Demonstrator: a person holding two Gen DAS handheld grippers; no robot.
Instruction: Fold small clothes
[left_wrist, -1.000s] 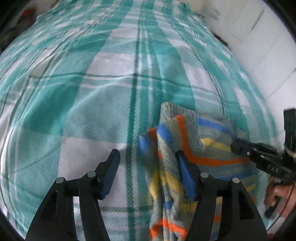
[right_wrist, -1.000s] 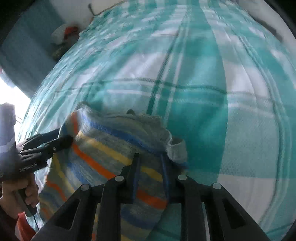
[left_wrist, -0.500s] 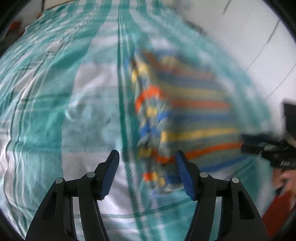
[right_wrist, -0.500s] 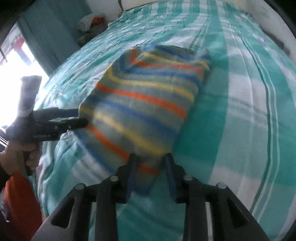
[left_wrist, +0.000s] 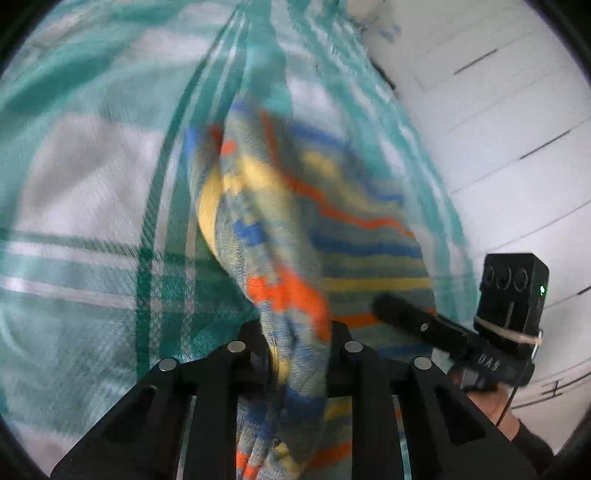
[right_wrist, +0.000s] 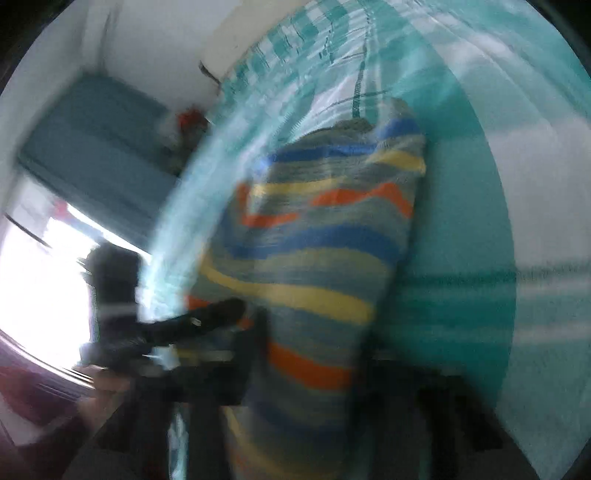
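A small knitted garment (left_wrist: 332, 229) with blue, yellow and orange stripes on grey lies on the teal plaid bedspread (left_wrist: 92, 184). Its near edge is bunched up between the fingers of my left gripper (left_wrist: 299, 332), whose jaws are closing and press on the cloth. The right wrist view is badly blurred. In it the same garment (right_wrist: 314, 240) runs up from my right gripper (right_wrist: 314, 350), whose jaws are closing with the cloth caught between them. Each gripper shows in the other's view: the right gripper (left_wrist: 384, 306) just right of the left, and the left gripper (right_wrist: 229, 310) beside the right.
A white panelled wall (left_wrist: 498, 110) runs along the bed's right side. A person's hand (left_wrist: 491, 402) holds the right gripper's handle. A bright window (right_wrist: 37, 277), a teal curtain (right_wrist: 92, 147) and a small pile with something red (right_wrist: 188, 118) are at the left.
Half a second ago the garment lay flat ahead of both open grippers. Now both have closed in on its near edge and bunched it, and both views have swung.
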